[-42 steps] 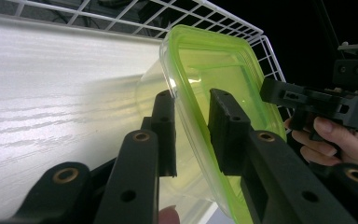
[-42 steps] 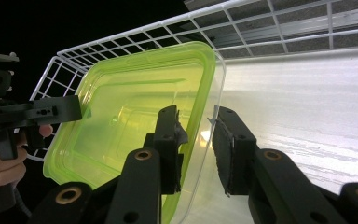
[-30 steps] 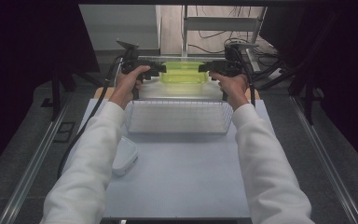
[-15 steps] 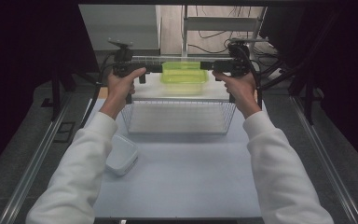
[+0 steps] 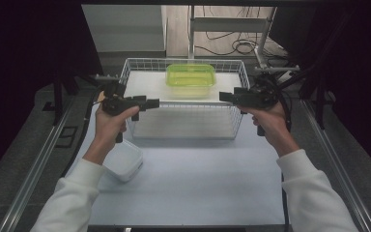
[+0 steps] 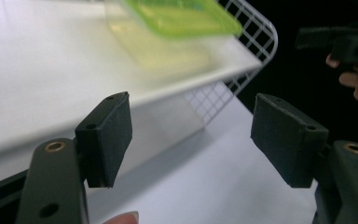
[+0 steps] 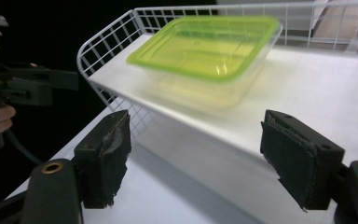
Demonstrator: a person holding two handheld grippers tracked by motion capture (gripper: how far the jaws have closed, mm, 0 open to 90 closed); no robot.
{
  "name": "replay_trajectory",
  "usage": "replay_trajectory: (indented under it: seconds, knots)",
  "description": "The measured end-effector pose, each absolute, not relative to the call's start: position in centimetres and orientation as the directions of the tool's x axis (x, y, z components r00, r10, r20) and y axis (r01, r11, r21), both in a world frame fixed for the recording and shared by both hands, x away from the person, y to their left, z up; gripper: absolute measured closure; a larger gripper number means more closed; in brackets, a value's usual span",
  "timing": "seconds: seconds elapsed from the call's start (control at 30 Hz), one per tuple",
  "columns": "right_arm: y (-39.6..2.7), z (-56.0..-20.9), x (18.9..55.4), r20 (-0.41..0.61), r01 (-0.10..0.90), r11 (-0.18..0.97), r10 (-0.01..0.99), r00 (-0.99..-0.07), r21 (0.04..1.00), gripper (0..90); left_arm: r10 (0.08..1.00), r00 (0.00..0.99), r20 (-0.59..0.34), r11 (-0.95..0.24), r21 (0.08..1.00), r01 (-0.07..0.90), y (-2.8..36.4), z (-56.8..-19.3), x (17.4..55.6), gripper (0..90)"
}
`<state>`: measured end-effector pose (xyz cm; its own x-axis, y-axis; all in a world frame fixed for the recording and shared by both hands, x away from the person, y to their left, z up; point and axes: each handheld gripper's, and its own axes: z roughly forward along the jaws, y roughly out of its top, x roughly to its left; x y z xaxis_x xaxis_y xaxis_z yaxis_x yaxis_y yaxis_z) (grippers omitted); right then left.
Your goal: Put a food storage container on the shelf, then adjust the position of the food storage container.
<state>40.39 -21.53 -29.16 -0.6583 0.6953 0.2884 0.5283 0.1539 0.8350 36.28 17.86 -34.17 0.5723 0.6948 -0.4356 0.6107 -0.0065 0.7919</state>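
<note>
Both grippers, left gripper and right gripper, are hanging wide open and empty, having just been opening; the green-lidded box is sitting in the wire basket at 12 o'clock; light, stiff, slippery plastic, probably; best gripped at the lid rim.

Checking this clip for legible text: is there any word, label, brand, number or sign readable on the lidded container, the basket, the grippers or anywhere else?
None can be read in any view.
Clear plastic container with the green lid: faint embossed marks at the lid's centre, too small and blurred to read.
White wire basket: no label.
Left gripper and right gripper, black pads: no marking.
Clear plastic tub on the white table: no print visible.
</note>
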Motion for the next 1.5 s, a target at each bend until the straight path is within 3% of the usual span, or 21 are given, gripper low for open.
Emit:
replay_trajectory:
  seconds: [0.37,0.8,1.5]
  knots:
    - [-24.3,-34.1,35.5,0.266,0.508,0.193,0.670,-0.693,0.839,24.8,0.697,0.590,-0.407,-0.078,0.776,0.626,18.1,-38.8,31.2,28.6]
    - [-24.3,-41.6,33.0,0.283,0.620,0.281,0.702,-0.654,0.733,24.8,0.725,0.571,-0.384,-0.189,0.687,0.701,17.8,-43.9,29.6,27.1]
    - [-23.5,-43.5,33.2,0.284,0.642,0.307,0.706,-0.649,0.703,24.8,0.793,0.514,-0.326,-0.178,0.684,0.708,20.5,-44.3,29.1,26.8]
